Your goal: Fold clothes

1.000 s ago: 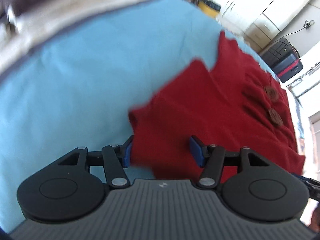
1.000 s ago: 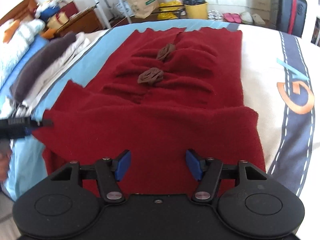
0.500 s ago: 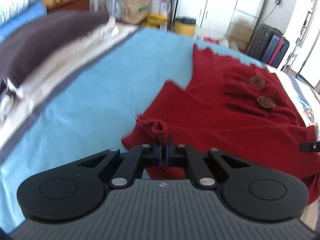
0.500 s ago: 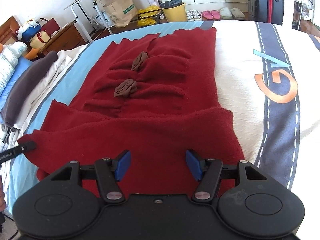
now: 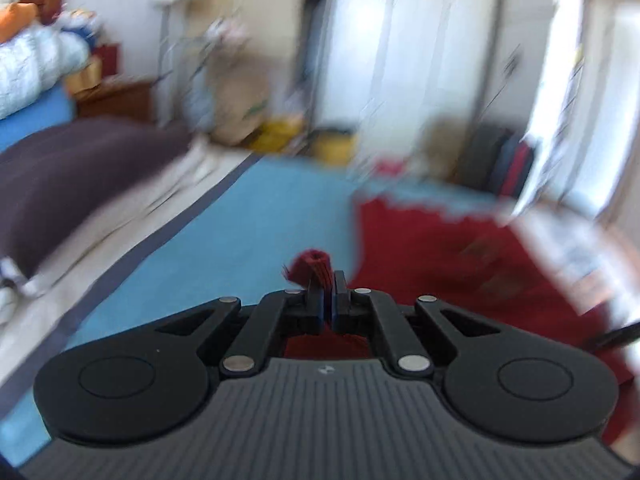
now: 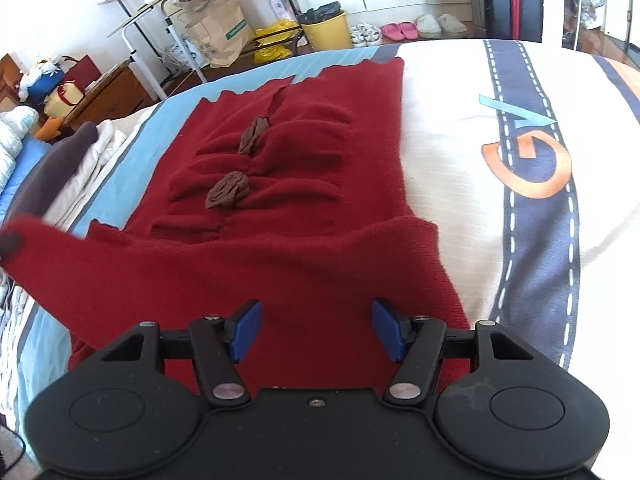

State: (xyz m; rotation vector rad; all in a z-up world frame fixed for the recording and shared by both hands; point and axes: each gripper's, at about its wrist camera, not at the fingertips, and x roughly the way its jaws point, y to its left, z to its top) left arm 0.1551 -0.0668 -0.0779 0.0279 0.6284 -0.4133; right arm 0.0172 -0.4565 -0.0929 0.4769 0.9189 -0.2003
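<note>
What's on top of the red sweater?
Two brown fabric flowers sit on the red sweater. The sweater lies on the bed cover; whatever part of the cover lies beneath it is hidden.

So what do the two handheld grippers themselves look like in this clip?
Both match: the left gripper and right gripper have matte black bodies, two round discs, silver pivot pins on black linkage arms, and blue finger pads. The left's body is ribbed grey.
</note>
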